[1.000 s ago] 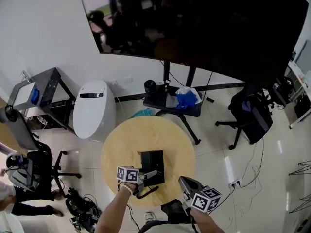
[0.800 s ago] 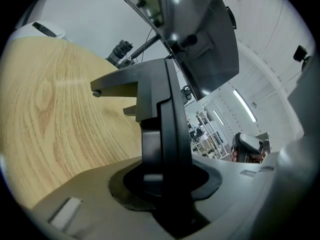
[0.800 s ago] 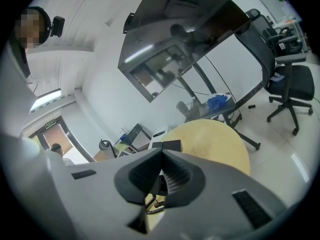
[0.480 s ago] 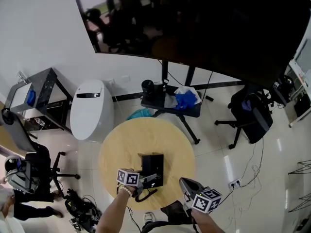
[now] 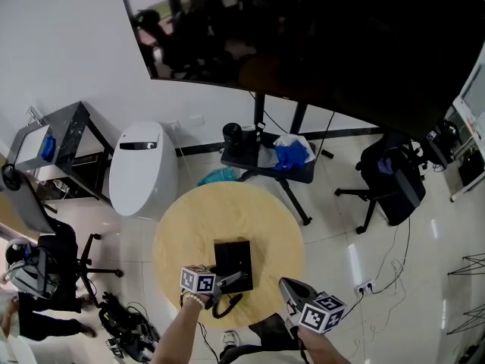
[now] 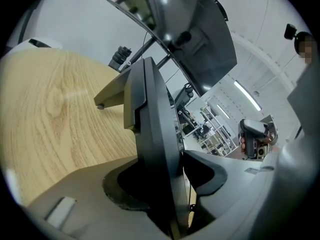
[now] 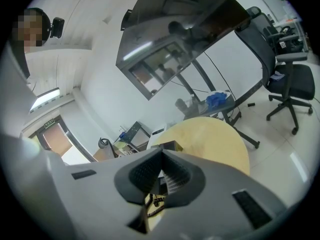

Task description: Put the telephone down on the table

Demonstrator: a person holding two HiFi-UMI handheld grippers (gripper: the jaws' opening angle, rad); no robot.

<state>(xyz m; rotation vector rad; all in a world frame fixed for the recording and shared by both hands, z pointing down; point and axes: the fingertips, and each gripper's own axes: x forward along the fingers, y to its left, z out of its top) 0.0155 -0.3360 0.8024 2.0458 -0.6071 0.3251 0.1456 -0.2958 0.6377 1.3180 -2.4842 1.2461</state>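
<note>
- left gripper (image 5: 227,282): jaws have just been easing apart and now sit loose around the near edge of the telephone (image 5: 233,258), a flat black plastic box lying on the round, pale wood-grain table (image 5: 189,230)
- coiled black cord (image 5: 227,306) loops just behind that gripper, by the table rim
- right gripper (image 5: 289,289): off to the right past the rim, ridged pads pinched together on nothing

The telephone (image 5: 233,260) and its coiled cord (image 5: 228,307) are crowding the near edge of the table (image 5: 227,207) — the far half is lying open.
</note>
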